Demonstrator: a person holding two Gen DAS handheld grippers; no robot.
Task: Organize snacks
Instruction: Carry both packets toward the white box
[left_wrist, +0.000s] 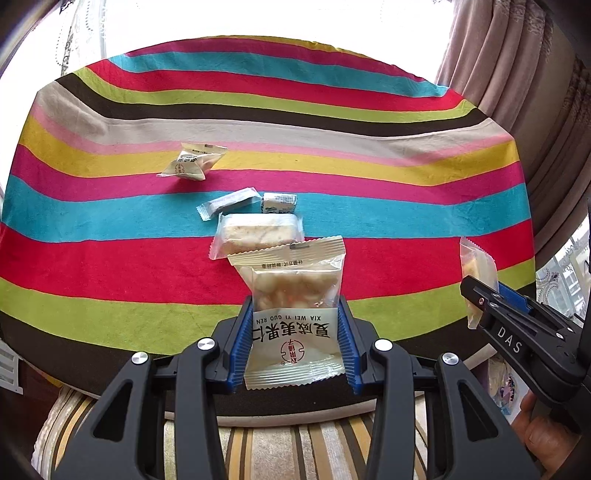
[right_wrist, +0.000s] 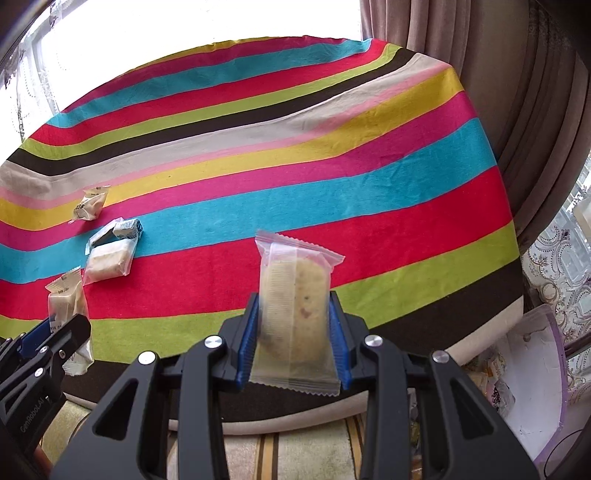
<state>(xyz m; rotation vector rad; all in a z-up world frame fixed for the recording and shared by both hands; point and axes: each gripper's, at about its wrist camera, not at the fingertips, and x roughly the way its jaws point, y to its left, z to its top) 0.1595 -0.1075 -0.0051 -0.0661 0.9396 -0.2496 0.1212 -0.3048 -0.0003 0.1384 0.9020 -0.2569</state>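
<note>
Holding a light, crinkly nut packet (left_wrist: 295, 314), the left gripper (left_wrist: 295, 325) pinches its middle; the right gripper (right_wrist: 293, 332) squeezes a soft, crumbly cake packet (right_wrist: 295, 314).

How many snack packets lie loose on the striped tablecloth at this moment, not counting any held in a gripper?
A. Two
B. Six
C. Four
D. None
C: four lie loose on the striped tablecloth: a cream packet, a slim blue-white bar, a small square packet and a clear-wrapped cake. The left gripper and right gripper each hold one more.
</note>
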